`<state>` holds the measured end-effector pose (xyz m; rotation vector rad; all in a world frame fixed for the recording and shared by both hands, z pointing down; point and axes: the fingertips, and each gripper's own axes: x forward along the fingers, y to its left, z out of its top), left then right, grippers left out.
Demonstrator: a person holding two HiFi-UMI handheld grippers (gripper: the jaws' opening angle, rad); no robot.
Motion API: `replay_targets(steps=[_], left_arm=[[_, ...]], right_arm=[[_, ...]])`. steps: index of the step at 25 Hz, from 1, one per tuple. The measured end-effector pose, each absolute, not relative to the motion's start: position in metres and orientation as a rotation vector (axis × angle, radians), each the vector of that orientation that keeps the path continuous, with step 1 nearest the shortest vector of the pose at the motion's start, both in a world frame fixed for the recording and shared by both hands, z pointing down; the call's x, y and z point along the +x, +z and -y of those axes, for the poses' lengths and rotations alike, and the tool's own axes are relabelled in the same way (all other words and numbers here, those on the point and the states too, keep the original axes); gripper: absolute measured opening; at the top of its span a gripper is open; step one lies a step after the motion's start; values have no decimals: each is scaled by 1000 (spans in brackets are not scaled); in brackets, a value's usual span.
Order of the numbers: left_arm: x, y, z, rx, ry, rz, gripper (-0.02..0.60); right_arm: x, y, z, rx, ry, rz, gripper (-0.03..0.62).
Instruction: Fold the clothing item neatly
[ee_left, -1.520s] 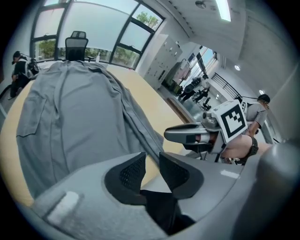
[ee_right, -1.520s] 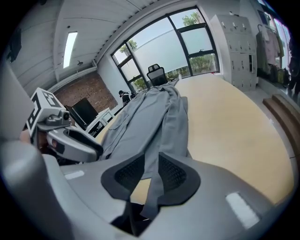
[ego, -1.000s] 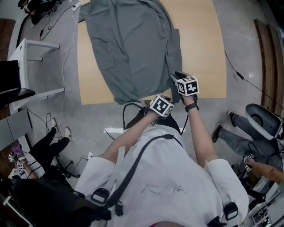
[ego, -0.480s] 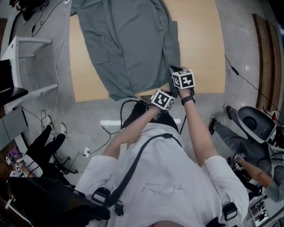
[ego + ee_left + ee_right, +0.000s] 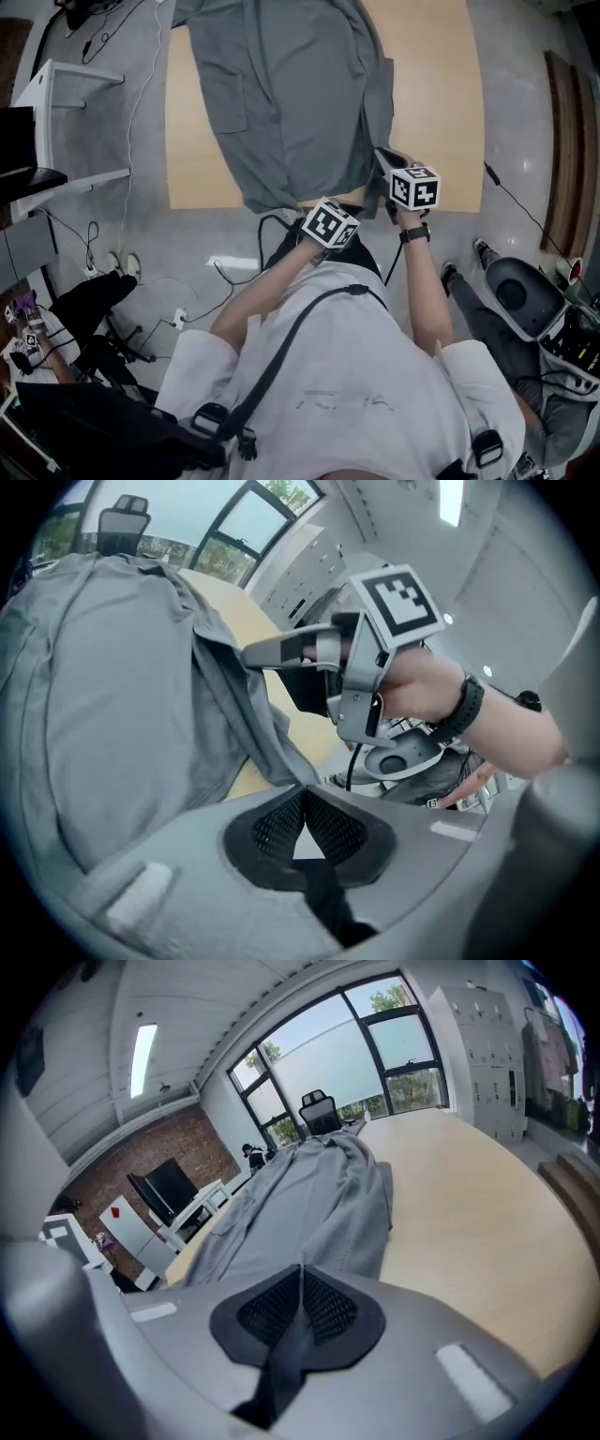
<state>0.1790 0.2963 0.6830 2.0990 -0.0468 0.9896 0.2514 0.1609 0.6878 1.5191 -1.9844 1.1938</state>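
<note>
A grey cloth shirt (image 5: pixel 291 94) lies spread lengthwise on a light wooden table (image 5: pixel 431 103), its hem overhanging the near edge. The left gripper (image 5: pixel 302 794) and right gripper (image 5: pixel 301 1274), whose jaws have just been closing, are each pressed together on that near hem towards the shirt's right side. The paired hold looks meant to lift the edge evenly for a fold towards the far collar.

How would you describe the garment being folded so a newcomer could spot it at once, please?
Find the light wooden table on the grey floor. Spread along its left and middle, one corner hanging over the near edge, is the grey shirt. It is the only cloth there, marked by a patch pocket.
</note>
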Motion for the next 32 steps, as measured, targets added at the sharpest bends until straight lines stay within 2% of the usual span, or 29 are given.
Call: replay_targets(steps=[5, 12, 19, 25, 27, 29, 31, 32], left_arm=[[123, 659, -282, 2142, 919, 116, 6], [56, 641, -236, 2042, 833, 373, 6], [-23, 685, -228, 1867, 837, 610, 8], [-40, 734, -230, 1763, 877, 670, 9], [-42, 744, -231, 1736, 909, 688, 11], [-46, 750, -233, 1714, 948, 711, 26], [-50, 747, -232, 1712, 961, 742, 81], [-52, 742, -228, 1721, 952, 760, 86]], right_arm=[[205, 649, -151, 1543, 1202, 2150, 17], [118, 624, -87, 1247, 1170, 2326, 18], [21, 678, -74, 1006, 1067, 2261, 17], [1, 735, -73, 955, 1065, 2157, 18], [-1, 748, -74, 936, 1080, 2138, 53], [2, 751, -72, 930, 1087, 2138, 139], [9, 738, -68, 941, 1088, 2171, 154], [14, 728, -66, 949, 1085, 2197, 153]])
